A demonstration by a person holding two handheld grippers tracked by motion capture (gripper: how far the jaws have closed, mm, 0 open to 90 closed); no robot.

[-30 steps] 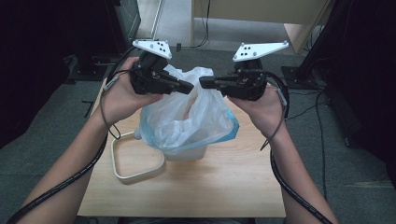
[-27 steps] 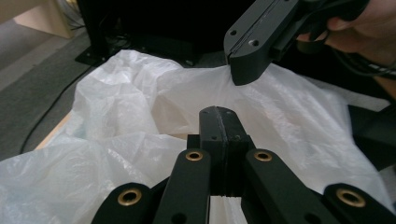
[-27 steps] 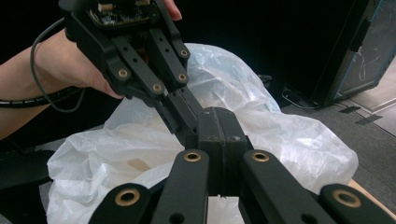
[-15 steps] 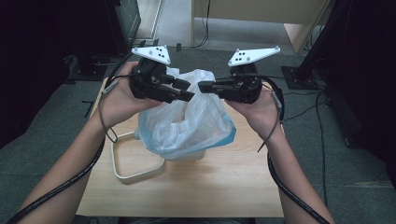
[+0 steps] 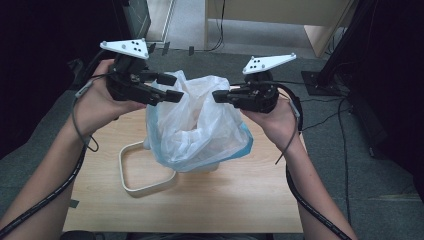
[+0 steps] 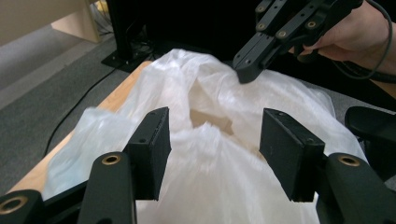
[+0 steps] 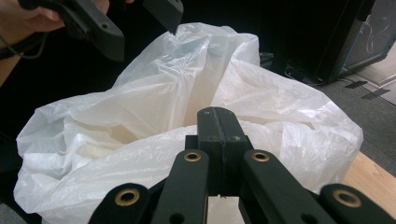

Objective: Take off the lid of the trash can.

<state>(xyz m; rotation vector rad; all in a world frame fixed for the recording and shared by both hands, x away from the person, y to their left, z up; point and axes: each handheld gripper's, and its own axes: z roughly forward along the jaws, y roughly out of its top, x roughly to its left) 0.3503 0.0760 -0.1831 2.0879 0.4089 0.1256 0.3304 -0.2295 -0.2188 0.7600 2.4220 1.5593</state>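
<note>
Plastic bag (image 5: 200, 127) seated in bin; left gripper (image 5: 172, 87) jaws just opening, rim released; right gripper (image 5: 218, 96) clamped on right rim; cream ring (image 5: 135, 187) unfitted, near-left.

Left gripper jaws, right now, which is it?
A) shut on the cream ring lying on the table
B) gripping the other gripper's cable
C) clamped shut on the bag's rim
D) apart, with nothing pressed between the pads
D: in the left gripper view the left gripper has its jaws standing apart, having just been opening, with the white plastic bag loose beyond them and unpinched.
</note>
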